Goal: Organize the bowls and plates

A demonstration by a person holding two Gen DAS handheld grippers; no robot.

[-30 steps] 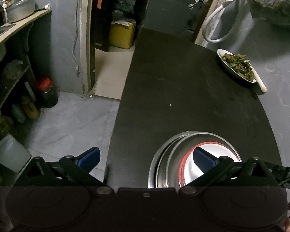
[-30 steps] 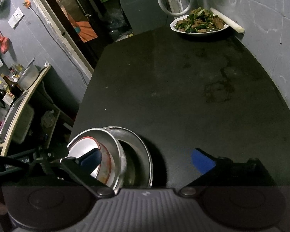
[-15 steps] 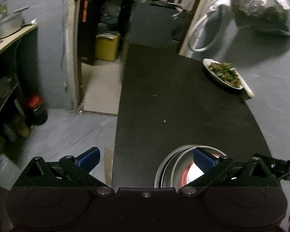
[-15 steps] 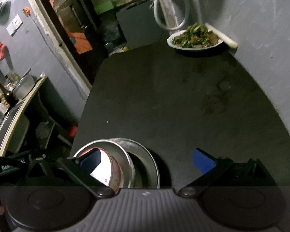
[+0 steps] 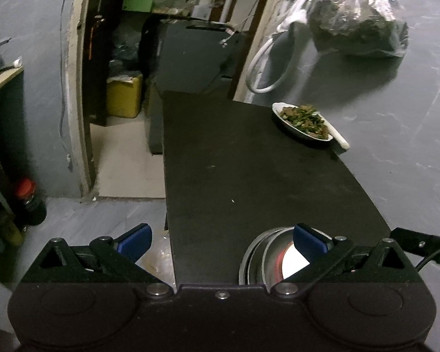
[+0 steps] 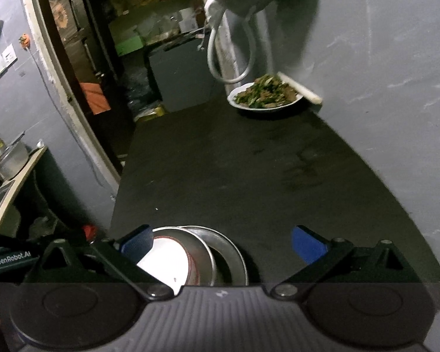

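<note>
Several nested dishes sit at the near edge of the black table: a white bowl with a red band inside steel bowls, stack leaning slightly. Left wrist view has the same stack low and right of center. Left gripper spread wide, empty; its right fingertip lies in front of the stack's rim, contact cannot be told; the other fingertip hangs past the table's left edge over the floor. Right gripper also spread wide, holding nothing; its left fingertip sits at the white bowl's near-left rim. Far end of the table, against the grey wall: white plate of green-and-brown food, a white stick-like object just beside it. Tabletop dull, with faint stains. Plastic bag and white hose loop hang on the wall. Dark doorway beyond; yellow container on the floor inside. Red-capped jar on the floor at left.
</note>
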